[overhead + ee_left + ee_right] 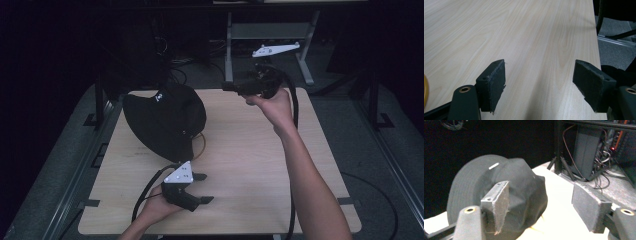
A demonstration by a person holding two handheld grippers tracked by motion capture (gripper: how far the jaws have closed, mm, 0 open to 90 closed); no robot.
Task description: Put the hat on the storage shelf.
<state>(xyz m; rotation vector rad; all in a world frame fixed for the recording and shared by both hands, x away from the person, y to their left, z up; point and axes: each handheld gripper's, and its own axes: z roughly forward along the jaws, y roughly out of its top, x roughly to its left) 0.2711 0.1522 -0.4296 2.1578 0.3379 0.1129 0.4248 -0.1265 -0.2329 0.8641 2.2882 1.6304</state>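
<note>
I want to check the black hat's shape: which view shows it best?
The high view: the whole black hat lies on the table, brim outline clear. The right gripper view shows it closer, partly behind a jaw. The left gripper view gives bare tabletop.

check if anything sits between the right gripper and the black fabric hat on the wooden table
Nothing visible does. The right gripper hangs open above the table's far edge, aimed at the black fabric hat, with only bare light wooden table between them.

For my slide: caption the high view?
Black hat on wooden table; both tools open, left near it, right raised.
</note>
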